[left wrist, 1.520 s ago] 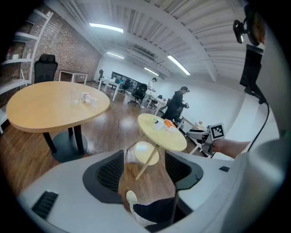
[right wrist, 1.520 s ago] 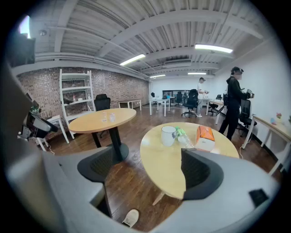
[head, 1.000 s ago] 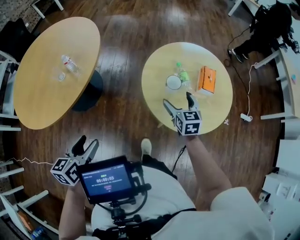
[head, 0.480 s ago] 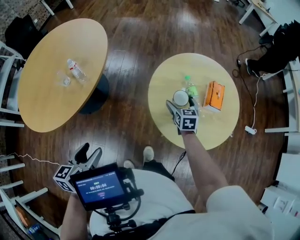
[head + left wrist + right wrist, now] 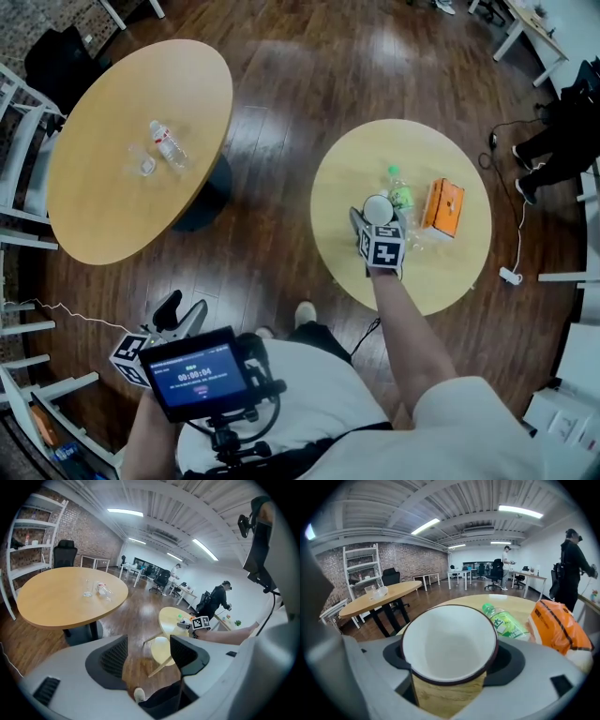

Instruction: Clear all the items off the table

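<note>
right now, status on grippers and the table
Right gripper just closed onto cup. Left gripper open, empty. Green bottle, orange packet beside cup, untouched.

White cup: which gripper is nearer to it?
Right. The right gripper has just closed its jaws onto the cup; the left gripper hangs well off the table.

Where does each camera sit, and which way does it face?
Head view: on the head, facing steeply down at two tables; shows left gripper, right gripper, both arms.
Left gripper view: on that gripper, facing across the room past open, empty jaws; right forearm shows.
Right gripper view: on that gripper, facing along jaws that have just been closing on the cup.
Shared by head and right gripper views: cup, green bottle.
</note>
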`<state>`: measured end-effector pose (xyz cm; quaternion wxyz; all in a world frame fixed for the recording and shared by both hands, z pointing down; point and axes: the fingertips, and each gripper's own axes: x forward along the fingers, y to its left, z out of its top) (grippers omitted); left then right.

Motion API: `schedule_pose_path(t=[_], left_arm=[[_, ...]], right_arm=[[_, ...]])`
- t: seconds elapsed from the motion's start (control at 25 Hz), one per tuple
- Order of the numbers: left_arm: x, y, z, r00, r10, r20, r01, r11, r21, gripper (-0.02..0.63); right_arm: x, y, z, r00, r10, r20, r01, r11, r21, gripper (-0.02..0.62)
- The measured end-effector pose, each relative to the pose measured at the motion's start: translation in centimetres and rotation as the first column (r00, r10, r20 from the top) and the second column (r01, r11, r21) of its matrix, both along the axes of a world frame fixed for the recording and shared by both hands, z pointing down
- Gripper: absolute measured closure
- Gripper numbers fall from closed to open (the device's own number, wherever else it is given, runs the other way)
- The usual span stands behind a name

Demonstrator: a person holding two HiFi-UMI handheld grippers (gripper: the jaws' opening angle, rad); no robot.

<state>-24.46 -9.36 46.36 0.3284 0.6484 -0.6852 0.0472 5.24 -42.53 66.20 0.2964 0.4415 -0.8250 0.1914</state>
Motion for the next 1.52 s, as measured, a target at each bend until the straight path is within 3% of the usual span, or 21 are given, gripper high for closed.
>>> schedule_pose_path(t=[0.2, 0.4, 0.64, 0.88, 1.12, 1.32, 1.52], left_arm=[[-1.0, 0.3, -0.6, 1.000, -0.002, 0.006, 0.002, 1.000, 0.004, 0.318], [-2.1, 0.5, -0.8, 1.000, 0.002, -0.004, -0.002, 1.000, 0.013, 0.319], [-4.4, -0.2, 0.3, 0.999, 0.015, -0.034, -0.013, 0.998, 0.060, 0.319], [-8.9, 1.6, 0.0, 0.999, 0.011, -0.050, -0.005, 0.995, 0.103, 0.318], [-15.0, 5.3, 0.2, 0.997, -0.062, -0.043, 0.067, 0.991, 0.118, 0.318], [-20.1, 8.7, 1.0, 0.992, -0.125, -0.030, 0.127, 0.988, 0.092, 0.319], [-24.6, 10.6, 1.9, 0.992, -0.121, -0.016, 0.122, 0.992, 0.029, 0.318]], right_arm=[[0.7, 0.7, -0.4, 1.000, 0.018, -0.005, -0.018, 1.000, -0.006, 0.170], [-0.1, 1.8, -3.0, 1.000, -0.027, -0.011, 0.027, 0.999, 0.034, 0.172], [-4.9, 3.9, -8.4, 0.990, -0.138, 0.009, 0.136, 0.986, 0.097, 0.172], [-16.3, 8.2, -13.1, 0.946, -0.322, 0.031, 0.316, 0.941, 0.126, 0.172], [-30.2, 13.4, -15.9, 0.855, -0.516, 0.054, 0.505, 0.851, 0.143, 0.172], [-40.0, 17.4, -16.3, 0.777, -0.627, 0.047, 0.615, 0.774, 0.149, 0.172], [-47.8, 21.5, -14.8, 0.726, -0.688, 0.029, 0.680, 0.723, 0.124, 0.171]])
